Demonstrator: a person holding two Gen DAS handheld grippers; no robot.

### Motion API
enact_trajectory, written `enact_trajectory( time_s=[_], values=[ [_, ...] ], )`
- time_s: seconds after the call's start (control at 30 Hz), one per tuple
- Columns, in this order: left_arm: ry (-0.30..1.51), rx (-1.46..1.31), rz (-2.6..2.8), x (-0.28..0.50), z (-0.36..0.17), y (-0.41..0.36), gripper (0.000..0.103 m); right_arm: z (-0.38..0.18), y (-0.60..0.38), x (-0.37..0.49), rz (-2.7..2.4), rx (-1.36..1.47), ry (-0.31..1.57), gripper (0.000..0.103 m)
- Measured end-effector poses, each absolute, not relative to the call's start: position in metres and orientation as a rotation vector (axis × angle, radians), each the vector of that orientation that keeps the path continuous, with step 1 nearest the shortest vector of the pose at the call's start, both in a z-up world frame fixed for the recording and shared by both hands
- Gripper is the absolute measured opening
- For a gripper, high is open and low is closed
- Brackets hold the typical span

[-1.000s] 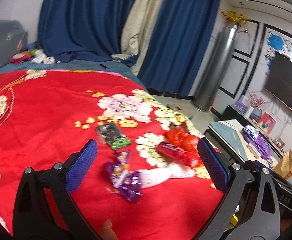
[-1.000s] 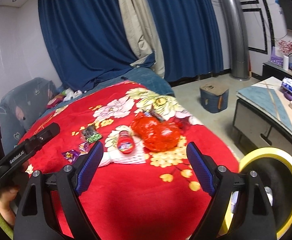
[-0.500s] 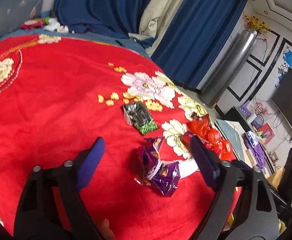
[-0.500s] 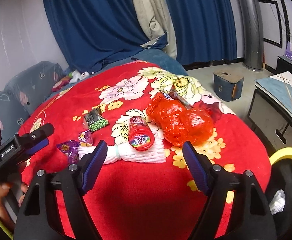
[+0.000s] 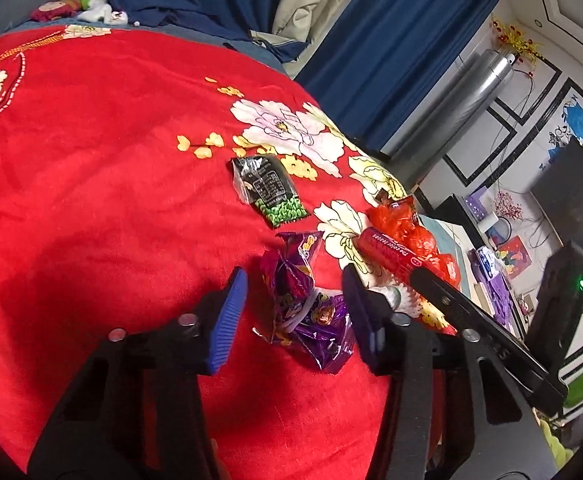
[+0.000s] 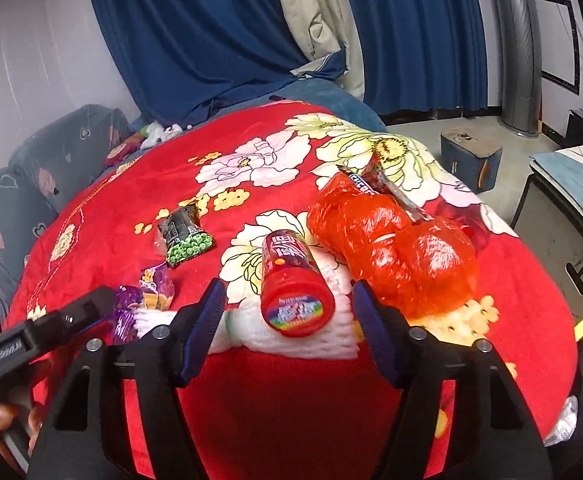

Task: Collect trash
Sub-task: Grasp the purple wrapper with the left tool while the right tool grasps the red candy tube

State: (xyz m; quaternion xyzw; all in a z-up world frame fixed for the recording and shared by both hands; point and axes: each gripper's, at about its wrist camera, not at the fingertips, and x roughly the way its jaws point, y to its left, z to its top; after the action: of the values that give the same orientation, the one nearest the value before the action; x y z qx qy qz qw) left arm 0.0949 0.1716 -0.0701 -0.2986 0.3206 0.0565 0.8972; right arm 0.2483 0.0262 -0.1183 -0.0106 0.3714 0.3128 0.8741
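Risk sits with both grips: left gripper [image 5: 293, 304], jaws closing around the crumpled purple wrapper [image 5: 307, 316], may pinch the red blanket [image 5: 91, 200]; right gripper [image 6: 287, 316], closing astride the red tube [image 6: 291, 280], may roll it toward 11 o'clock.

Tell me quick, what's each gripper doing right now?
Left gripper: closing around the purple wrapper, not pinching yet.
Right gripper: closing around the red tube, fingers not touching.
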Motion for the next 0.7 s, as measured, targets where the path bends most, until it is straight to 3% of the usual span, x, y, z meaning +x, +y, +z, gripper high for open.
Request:
enact_trajectory(
  time_s=[0.17,0.33,0.5,0.53,0.7],
  values=[
    [0.676,-0.634,0.113,0.096,-0.074,0.175,0.032,-0.126,0.036,0.255,0.656,-0.034,0.799,0.049],
    [0.681,-0.636,0.113,0.096,-0.076,0.174,0.016,-0.129,0.034,0.254,0.644,-0.024,0.795,0.035],
    [0.678,-0.630,0.106,0.095,-0.075,0.173,0.011,-0.127,0.026,0.250,0.649,-0.005,0.784,0.034],
    [0.675,-0.628,0.104,0.095,-0.074,0.173,0.006,-0.125,0.024,0.248,0.651,0.000,0.780,0.034],
    [0.642,-0.623,0.100,0.092,-0.063,0.176,0.006,-0.115,0.015,0.234,0.671,0.020,0.743,0.034]
  ],
)
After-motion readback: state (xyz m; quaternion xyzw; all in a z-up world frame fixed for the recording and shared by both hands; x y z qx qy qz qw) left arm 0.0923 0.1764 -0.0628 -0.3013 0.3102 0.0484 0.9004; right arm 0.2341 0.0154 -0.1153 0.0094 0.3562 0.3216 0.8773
